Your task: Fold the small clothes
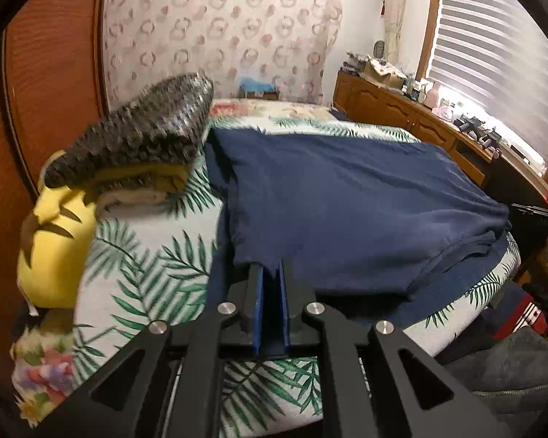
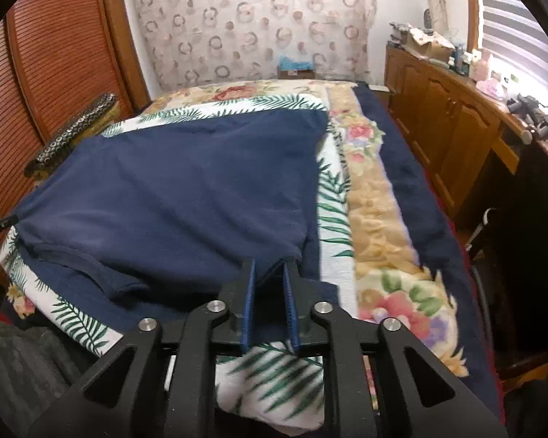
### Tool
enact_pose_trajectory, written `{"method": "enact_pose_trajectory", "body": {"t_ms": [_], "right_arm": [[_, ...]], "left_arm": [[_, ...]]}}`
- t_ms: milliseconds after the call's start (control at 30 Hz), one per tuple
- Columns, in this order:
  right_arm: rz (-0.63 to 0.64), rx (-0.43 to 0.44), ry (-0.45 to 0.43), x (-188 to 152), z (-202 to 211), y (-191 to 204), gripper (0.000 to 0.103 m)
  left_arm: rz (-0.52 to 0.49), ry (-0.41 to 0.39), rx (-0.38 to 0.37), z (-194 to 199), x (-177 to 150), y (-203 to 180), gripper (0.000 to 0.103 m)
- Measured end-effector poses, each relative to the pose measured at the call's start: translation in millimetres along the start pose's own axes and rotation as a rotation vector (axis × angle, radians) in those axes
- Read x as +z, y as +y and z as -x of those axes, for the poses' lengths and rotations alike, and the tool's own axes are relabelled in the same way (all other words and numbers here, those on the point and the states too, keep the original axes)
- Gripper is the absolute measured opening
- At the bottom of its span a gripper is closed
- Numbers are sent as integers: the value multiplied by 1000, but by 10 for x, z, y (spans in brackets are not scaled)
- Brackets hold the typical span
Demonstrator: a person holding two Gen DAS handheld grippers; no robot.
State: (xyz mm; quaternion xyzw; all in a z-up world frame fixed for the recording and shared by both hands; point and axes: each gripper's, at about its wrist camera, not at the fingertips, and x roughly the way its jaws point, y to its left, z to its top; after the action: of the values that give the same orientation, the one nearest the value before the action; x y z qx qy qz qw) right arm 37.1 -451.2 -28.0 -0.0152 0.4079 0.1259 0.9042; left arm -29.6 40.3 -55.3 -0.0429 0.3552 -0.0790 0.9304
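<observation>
A navy blue shirt (image 1: 347, 197) lies folded over on the palm-leaf sheet of the bed (image 1: 146, 255); it also shows in the right wrist view (image 2: 171, 189). My left gripper (image 1: 272, 266) is shut on the shirt's near left corner, with cloth between the blue pads. My right gripper (image 2: 268, 268) is shut on the shirt's near right corner, and the cloth hangs lifted from it. The upper layer is folded forward over the lower layer, whose hem (image 2: 91, 266) shows below.
A stack of folded clothes with a dark patterned top (image 1: 142, 138) sits at the bed's left beside a yellow plush (image 1: 54, 233). A wooden wardrobe (image 2: 54, 54) stands left. A cluttered wooden dresser (image 2: 456, 109) runs along the right under the window blinds.
</observation>
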Motion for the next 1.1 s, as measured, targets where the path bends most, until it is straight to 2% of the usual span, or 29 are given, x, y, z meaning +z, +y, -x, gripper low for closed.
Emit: {"method": "enact_pose_trajectory", "body": {"t_ms": [100,167,233,367,533,567,600,633,700,767,933,1100], "right_arm": [[-4,-51,-1,-24,25,-87,36],[-10,-78,10,-57,-6,-148,36],[-23,-102,38,-117,-87,-203,36],[-39,-88,70,-229,-219,-254,36],[-58,-72,67,-283,-259,-300,36],[-61,-69,64,-285,-257,-306,34],[-60,-56,62,-288,-256,-306,17],[-56,-40,65,-278,-258,-297,10],[-32,-12,77,-286,-224,-266,5],[-9,-34,90,-282,-146,-244,4],[-12,-32,47,-151,163,-291,5],[7,-52,22,-52,257,-181,10]], "left_arm": [[-2,-18,16,48,40,40,10],[-6,-15,39,31,59,61,11],[5,-19,29,45,72,82,11],[-2,-39,37,100,103,67,12],[12,-16,47,-19,87,123,12],[17,-9,50,-57,77,138,12],[20,-3,52,-91,67,149,12],[23,3,55,-121,61,162,12],[24,14,71,-178,59,175,12],[26,12,75,-199,67,189,12],[45,6,66,-232,111,231,12],[49,12,72,-263,127,275,12]]}}
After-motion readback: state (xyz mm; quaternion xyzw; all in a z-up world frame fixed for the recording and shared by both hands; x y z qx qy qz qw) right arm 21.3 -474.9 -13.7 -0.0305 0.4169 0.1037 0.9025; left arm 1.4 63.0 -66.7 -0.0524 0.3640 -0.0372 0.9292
